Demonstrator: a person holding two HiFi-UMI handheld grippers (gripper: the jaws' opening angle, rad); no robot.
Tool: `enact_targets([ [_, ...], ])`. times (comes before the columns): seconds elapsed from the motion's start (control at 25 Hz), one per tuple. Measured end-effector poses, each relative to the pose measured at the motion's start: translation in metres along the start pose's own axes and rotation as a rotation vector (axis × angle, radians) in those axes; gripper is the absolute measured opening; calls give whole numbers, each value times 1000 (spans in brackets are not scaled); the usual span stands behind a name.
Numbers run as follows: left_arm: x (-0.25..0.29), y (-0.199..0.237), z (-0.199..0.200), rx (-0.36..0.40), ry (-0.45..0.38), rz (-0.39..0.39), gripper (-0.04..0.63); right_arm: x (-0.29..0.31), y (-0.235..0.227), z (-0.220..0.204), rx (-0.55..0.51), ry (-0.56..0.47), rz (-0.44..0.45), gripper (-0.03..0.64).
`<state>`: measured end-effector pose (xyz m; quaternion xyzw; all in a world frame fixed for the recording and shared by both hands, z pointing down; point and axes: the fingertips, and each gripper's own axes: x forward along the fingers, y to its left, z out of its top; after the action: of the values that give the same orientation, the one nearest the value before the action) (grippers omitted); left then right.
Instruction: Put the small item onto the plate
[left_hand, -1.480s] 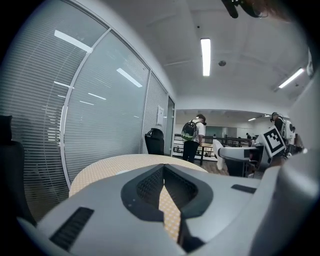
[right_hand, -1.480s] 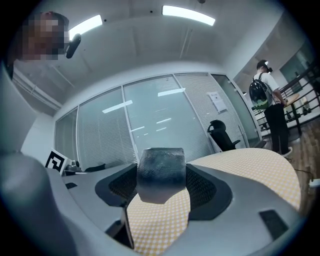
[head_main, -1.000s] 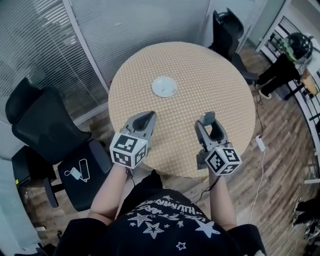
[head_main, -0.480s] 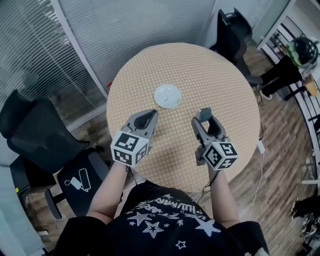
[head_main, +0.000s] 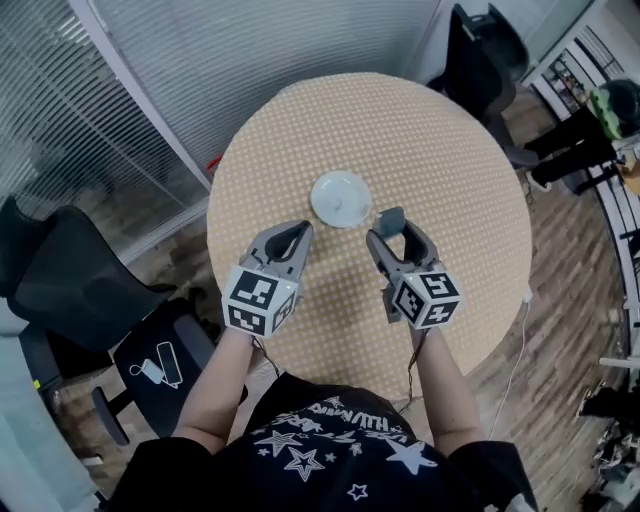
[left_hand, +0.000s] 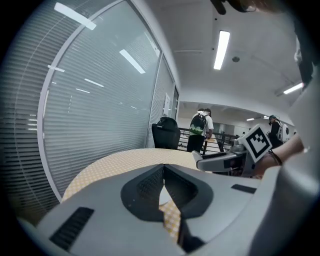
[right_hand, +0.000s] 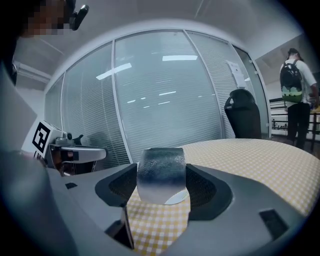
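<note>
One small item (right_hand: 161, 172) clamped in right gripper (right_hand: 161, 186); left gripper (left_hand: 163, 172) pinched together; whole plate (head_main: 341, 198) only in head view.

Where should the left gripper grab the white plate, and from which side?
Probably its near-left rim, approached low from the left gripper side. The plate lies flat on the table, so only the thin edge offers a hold. That gripper is shut; open it first.
</note>
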<state>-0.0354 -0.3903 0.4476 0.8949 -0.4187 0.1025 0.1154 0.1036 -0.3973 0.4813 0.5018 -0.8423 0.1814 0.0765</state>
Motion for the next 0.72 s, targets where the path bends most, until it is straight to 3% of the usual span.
enact_targets([
  [0.12, 8, 6, -1, 48, 9, 3, 6, 22, -2, -6, -18, 23, 9, 296],
  [0.72, 37, 45, -40, -33, 102, 42, 6, 102, -20, -39, -30, 159, 15, 296],
])
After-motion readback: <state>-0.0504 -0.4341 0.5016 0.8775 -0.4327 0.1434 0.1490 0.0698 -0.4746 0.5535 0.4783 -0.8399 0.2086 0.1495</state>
